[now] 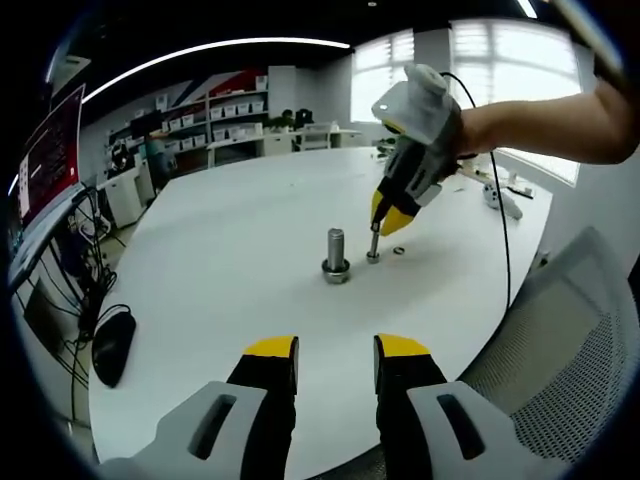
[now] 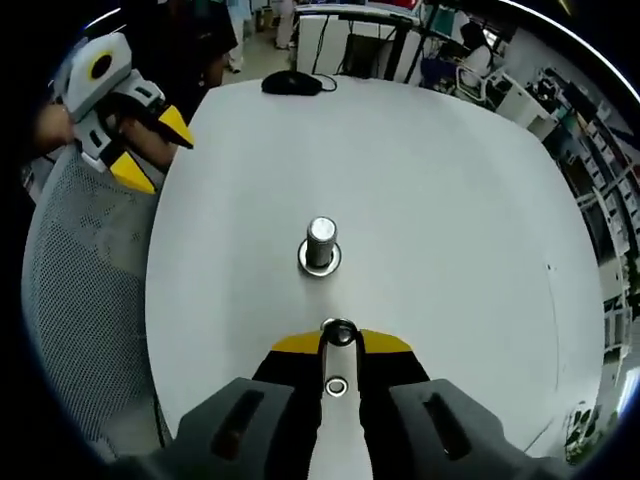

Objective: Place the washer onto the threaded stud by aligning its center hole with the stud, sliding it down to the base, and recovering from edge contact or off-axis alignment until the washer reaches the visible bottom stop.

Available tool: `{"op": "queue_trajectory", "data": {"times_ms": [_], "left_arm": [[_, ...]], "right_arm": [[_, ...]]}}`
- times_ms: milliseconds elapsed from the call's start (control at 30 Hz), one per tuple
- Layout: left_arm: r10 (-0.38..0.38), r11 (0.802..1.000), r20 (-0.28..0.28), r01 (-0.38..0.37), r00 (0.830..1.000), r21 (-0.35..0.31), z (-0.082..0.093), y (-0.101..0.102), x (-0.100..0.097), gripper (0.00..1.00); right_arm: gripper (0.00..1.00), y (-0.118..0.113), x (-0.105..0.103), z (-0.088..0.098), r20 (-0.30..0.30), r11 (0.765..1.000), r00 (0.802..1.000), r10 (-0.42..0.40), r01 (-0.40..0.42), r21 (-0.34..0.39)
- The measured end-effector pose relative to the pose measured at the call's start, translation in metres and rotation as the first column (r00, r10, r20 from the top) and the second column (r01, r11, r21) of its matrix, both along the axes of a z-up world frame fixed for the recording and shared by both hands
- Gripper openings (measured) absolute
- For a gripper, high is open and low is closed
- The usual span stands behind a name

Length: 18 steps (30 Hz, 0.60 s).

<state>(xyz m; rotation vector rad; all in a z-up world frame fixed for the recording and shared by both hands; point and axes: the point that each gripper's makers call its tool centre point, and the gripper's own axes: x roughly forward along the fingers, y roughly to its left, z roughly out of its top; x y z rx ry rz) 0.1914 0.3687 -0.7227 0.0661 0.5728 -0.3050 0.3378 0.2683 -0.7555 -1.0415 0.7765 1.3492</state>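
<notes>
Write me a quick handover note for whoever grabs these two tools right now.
Left claw: open, empty, held back near the table edge.
Right claw: closed around a small bolt standing on the table; a washer lies just beside it.
The large stud stands upright mid-table on its base ring.
Done: nothing placed yet.
Left: pick up the washer, line its hole over the stud, slide it down to the base.

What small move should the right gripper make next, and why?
Probably lower the right gripper straight down. It seems to hold the washer at the top of the thin stud, which stands beside the thick bolt on the table, so the washer is not yet at the base. The left gripper is open and away.
</notes>
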Motion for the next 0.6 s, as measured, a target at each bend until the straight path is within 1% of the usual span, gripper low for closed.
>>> {"op": "queue_trajectory", "data": {"times_ms": [133, 233, 433, 500, 533, 567, 600], "left_arm": [[-0.001, 1.000, 0.000, 0.001, 1.000, -0.001, 0.000, 0.000, 0.000, 0.28], [-0.008, 1.000, -0.003, 0.008, 1.000, -0.013, -0.001, -0.002, -0.001, 0.28], [-0.013, 1.000, -0.007, 0.013, 1.000, -0.003, -0.002, -0.002, -0.002, 0.28], [-0.014, 1.000, -0.008, 0.014, 1.000, -0.001, -0.002, -0.002, -0.002, 0.28], [-0.013, 1.000, -0.008, 0.013, 1.000, 0.000, -0.002, -0.002, -0.002, 0.28], [-0.011, 1.000, -0.007, 0.011, 1.000, -0.001, -0.002, -0.002, -0.002, 0.28], [-0.009, 1.000, -0.007, 0.009, 1.000, -0.002, -0.002, -0.002, -0.002, 0.28]], "right_arm": [[0.14, 0.003, -0.001, -0.007, -0.001, 0.999, 1.000, 0.028, -0.028, -0.027], [0.14, 0.002, 0.000, -0.012, -0.005, 0.999, 1.000, 0.017, -0.018, -0.042], [0.14, 0.001, -0.001, -0.023, -0.005, 0.997, 1.000, 0.026, -0.026, -0.074], [0.14, -0.001, -0.001, -0.026, -0.015, 0.996, 1.000, 0.017, -0.018, -0.082], [0.14, 0.000, -0.002, -0.027, -0.021, 0.997, 0.999, 0.027, -0.029, -0.076], [0.14, 0.001, -0.006, -0.027, -0.039, 0.996, 0.998, 0.057, -0.060, -0.061], [0.16, -0.001, -0.006, -0.028, -0.043, 0.997, 0.998, 0.042, -0.045, -0.067]]}}
